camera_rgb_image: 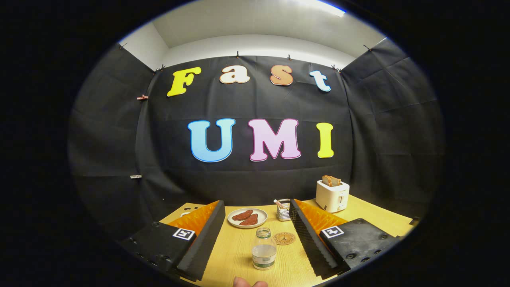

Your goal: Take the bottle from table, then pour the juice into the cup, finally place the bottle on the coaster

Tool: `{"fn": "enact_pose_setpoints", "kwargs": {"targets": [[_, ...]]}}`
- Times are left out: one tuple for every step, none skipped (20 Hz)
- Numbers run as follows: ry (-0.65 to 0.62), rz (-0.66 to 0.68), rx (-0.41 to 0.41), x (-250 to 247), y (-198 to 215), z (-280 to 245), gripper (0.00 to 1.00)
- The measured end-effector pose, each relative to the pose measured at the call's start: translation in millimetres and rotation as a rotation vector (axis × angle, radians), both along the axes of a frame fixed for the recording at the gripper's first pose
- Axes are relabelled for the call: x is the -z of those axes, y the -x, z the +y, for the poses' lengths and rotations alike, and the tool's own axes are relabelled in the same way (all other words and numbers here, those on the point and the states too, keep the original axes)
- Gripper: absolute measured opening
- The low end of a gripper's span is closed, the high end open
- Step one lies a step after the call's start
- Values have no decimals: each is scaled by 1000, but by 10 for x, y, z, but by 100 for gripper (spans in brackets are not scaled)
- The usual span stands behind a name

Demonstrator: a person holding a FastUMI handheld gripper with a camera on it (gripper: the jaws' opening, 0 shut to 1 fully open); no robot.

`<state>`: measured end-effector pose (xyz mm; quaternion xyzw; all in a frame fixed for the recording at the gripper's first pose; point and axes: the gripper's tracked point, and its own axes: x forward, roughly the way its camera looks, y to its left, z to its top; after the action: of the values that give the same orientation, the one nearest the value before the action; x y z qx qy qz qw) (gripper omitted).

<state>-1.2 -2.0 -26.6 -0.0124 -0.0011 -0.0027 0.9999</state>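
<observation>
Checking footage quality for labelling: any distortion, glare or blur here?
Gripper view: strong fisheye bending of the wooden table edges; bright ceiling light glare above; clear uncapped plastic bottle between the open jaws of the gripper is sharp; round cork coaster slightly soft.

The one camera rides on the claw (255, 239) and looks forward along its two fingers, which stand wide apart with nothing pressed between them. It sits low, just above the near end of the desk (235, 255), facing level toward the far cloth wall. The bottle (263, 249) stands close ahead, between the fingers; the plate (247, 218) lies farther off, and the toaster (332, 195) stands at the far right.
</observation>
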Motion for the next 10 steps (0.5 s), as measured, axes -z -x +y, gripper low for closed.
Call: {"fn": "enact_pose_setpoints", "kwargs": {"targets": [[3,0,0,49,-1,4,99],[4,6,-3,108,0,9,99],[4,13,-7,168,-1,18,99],[1,22,-9,246,-12,23,99],[-3,30,-9,312,-8,16,99],[-12,35,-9,385,-6,16,99],[-24,35,-8,453,-16,9,99],[-36,34,-1,524,-34,-8,99],[-48,33,7,609,-46,-28,99],[-54,33,18,703,-57,-53,99]]}}
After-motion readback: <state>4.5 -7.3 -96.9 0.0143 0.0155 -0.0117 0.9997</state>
